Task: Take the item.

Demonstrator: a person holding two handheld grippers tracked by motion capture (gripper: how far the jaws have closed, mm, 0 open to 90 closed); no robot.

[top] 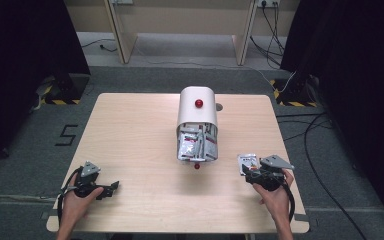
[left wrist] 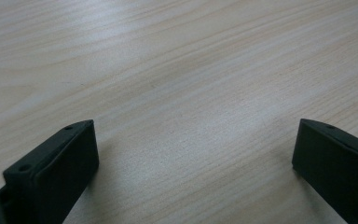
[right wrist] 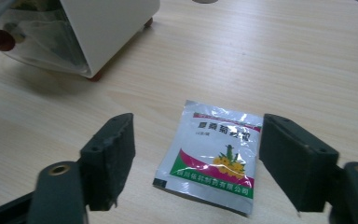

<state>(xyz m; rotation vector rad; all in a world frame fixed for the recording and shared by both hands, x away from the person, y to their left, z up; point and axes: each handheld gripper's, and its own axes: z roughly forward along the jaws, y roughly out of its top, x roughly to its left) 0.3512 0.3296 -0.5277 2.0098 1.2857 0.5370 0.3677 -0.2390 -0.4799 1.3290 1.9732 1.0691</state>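
Note:
A white round-topped box (top: 197, 112) with a red knob (top: 198, 103) stands at the table's middle, its open front packed with several silver sachets (top: 196, 142). One silver sachet (top: 247, 163) with green and red print lies flat on the wood at the right. My right gripper (top: 248, 172) rests just behind it, held by a hand. In the right gripper view the sachet (right wrist: 214, 154) lies between the wide-apart jaws of that gripper (right wrist: 198, 122), and neither pad touches it; the box (right wrist: 107, 28) shows at upper left. My left gripper (top: 111, 189) sits at the front left, open (left wrist: 196, 125) over bare wood.
The wooden table (top: 130, 130) has a small grey disc (top: 218, 106) behind the box. A small red ball (top: 197, 165) lies in front of the box's opening. Cables run over the floor at the right, and dark curtains stand on both sides.

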